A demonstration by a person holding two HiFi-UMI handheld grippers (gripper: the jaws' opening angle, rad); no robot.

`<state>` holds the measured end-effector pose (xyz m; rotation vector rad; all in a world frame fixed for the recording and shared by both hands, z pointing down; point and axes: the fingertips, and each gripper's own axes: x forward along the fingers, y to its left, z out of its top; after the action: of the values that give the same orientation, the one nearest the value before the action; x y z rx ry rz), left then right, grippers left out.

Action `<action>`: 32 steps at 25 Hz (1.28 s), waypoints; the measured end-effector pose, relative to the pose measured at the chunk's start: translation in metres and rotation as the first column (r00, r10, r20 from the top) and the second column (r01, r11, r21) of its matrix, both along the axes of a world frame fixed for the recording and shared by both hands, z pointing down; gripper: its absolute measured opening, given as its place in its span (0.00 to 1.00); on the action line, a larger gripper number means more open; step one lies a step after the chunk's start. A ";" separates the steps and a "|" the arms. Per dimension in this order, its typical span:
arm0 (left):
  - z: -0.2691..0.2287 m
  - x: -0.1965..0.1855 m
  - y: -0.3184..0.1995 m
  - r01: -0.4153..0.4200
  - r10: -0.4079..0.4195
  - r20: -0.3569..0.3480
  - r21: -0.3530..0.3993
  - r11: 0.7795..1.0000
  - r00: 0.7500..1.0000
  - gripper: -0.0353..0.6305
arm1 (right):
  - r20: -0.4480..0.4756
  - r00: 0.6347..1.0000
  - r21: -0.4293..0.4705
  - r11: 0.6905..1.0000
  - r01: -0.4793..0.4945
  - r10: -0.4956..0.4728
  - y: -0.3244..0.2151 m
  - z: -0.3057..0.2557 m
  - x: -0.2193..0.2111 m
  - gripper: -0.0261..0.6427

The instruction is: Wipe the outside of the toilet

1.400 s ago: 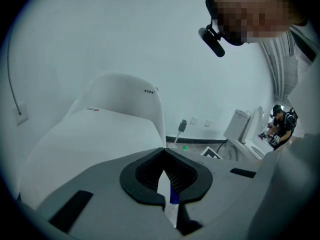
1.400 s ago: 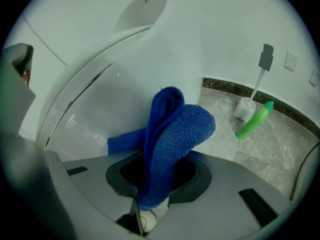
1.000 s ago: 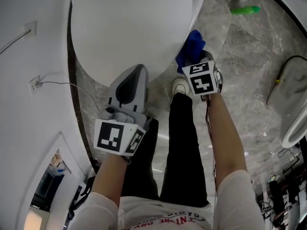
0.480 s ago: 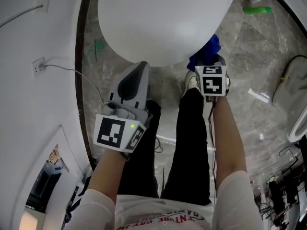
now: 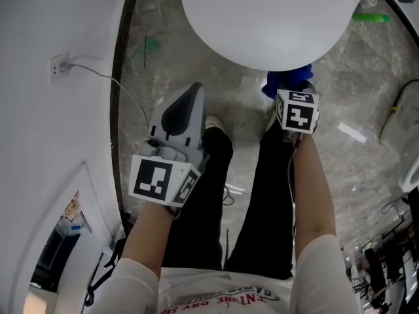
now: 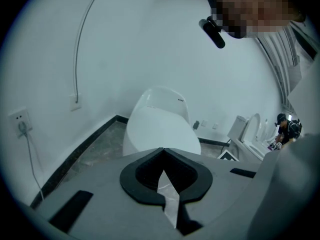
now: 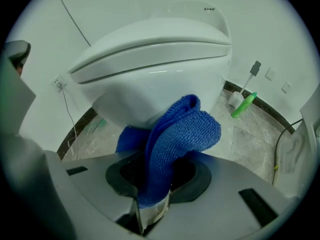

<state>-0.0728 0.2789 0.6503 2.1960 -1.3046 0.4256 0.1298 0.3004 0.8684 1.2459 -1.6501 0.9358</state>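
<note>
The right gripper pinches a folded blue microfibre cloth between its jaws. The top of the cloth meets the lower front curve of the white toilet, under the closed lid. In the head view the cloth shows as a blue bunch just beneath the bowl's front edge, directly ahead of the gripper's marker cube.

The left gripper has its jaws pressed together with nothing between them. It is held well apart from the toilet, above the person's left trouser leg, and aims along the bowl's left side.

Around the toilet lies a grey marble floor. At its left edge a dark skirting runs along the white wall, where a wall socket has a thin cable trailing down. Towards the far right edge of the floor a green bottle leans beside a toilet brush in its holder. A dark cable loops over the floor at the right. A small white strip lies on the floor near the right gripper. A second toilet stands further along the wall.
</note>
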 end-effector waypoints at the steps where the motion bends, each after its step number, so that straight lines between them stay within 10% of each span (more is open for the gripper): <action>1: 0.001 -0.014 0.004 0.013 -0.013 0.002 -0.002 1.000 1.000 0.06 | -0.001 1.000 -0.006 1.000 0.004 -0.004 0.003 0.000 -0.010 0.17; 15: 0.015 -0.180 0.031 0.215 -0.214 0.025 -0.041 0.976 0.976 0.06 | 0.071 0.997 -0.030 0.999 -0.023 0.025 0.004 0.000 -0.164 0.17; 32: 0.001 -0.226 -0.015 0.431 -0.432 0.002 -0.088 0.898 0.902 0.06 | 0.178 0.981 -0.078 0.993 0.089 -0.074 -0.052 -0.012 -0.277 0.17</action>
<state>-0.2983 0.2635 0.6516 1.7623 -1.6749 0.2797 -0.1473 0.2481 0.8568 1.0557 -1.7640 1.0790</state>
